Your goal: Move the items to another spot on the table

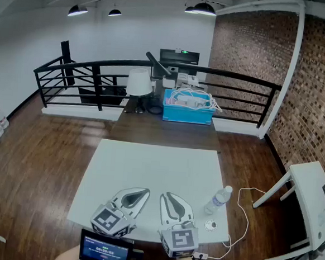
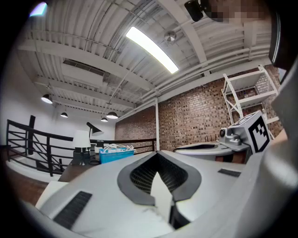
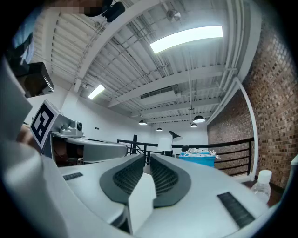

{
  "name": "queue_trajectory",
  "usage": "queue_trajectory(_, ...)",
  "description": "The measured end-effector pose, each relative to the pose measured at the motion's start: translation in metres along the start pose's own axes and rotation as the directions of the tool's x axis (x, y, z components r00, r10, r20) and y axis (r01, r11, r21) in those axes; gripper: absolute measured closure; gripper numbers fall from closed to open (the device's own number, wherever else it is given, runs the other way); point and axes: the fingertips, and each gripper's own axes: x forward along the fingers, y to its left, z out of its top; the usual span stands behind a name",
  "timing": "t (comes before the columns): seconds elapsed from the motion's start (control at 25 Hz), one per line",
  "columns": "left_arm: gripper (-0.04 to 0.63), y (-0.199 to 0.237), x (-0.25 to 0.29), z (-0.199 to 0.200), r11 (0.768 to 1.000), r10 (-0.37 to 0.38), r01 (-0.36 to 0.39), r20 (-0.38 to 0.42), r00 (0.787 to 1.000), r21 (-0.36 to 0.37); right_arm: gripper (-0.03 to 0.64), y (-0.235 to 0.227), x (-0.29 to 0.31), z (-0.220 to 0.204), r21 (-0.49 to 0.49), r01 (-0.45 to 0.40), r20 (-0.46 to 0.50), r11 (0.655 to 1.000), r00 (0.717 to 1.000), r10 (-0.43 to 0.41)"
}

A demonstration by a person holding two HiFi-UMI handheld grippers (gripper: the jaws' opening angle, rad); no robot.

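Head view: a white table [image 1: 154, 159] is seen from above, and one water bottle [image 1: 218, 199] is found near its right edge, with the capped end drawn toward the upper right of the picture. One small round thing [image 1: 211, 226] is spotted just beside the bottle, nearer the table's front edge; what it is cannot be told. The left gripper [image 1: 146, 192] and the right gripper [image 1: 165, 196] are held side by side over the front of the table, both well apart from the bottle. Nothing is touched by either. One blue bin [image 1: 187, 112] full of cables is seen on the dark table beyond, with one white lamp [image 1: 138, 82] beside it.

Left gripper view: the left gripper [image 2: 157, 154] is shown with its jaws brought together at the tips, and nothing is held between them. The blue bin [image 2: 114, 155] is picked out far ahead on the left.

Right gripper view: the right gripper [image 3: 146, 158] is shown all but closed, with only a thin slit left between the jaws and nothing caught in it. The water bottle [image 3: 263, 185] is glimpsed at the lower right edge, standing upright with its long axis vertical and its cap on top.
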Motion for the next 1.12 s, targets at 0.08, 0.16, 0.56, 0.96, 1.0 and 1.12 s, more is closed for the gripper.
queue_trajectory(0.08,0.577,-0.009,0.014,-0.003,1.000,-0.017,0.017,0.001,1.000,0.009,0.496,-0.015,-0.006,-0.007,0.008,0.012,-0.001,1.000,1.000,-0.012)
queue_trajectory(0.16,0.577,-0.020,0.026,-0.006,0.999,-0.034,0.034,-0.002,0.999,0.010,0.487,-0.031,-0.014,-0.016,0.010,0.031,-0.008,0.999,0.999,-0.031)
queue_trajectory(0.56,0.577,-0.080,0.091,-0.030,0.995,-0.095,0.095,-0.014,0.995,-0.040,0.417,-0.116,-0.070,-0.056,-0.007,0.204,-0.062,0.979,0.977,-0.204)
queue_trajectory(0.96,0.577,-0.125,0.139,-0.065,0.986,-0.156,0.152,-0.064,0.986,-0.067,0.340,-0.190,-0.105,-0.096,0.012,0.349,-0.104,0.937,0.932,-0.346)
queue_trajectory(1.0,0.577,-0.127,0.142,-0.067,0.986,-0.154,0.149,-0.068,0.986,-0.069,0.319,-0.195,-0.106,-0.101,0.017,0.357,-0.112,0.934,0.929,-0.353)
queue_trajectory(1.12,0.577,-0.136,0.152,-0.074,0.985,-0.162,0.157,-0.080,0.984,-0.067,0.287,-0.212,-0.105,-0.119,0.037,0.372,-0.143,0.928,0.921,-0.363)
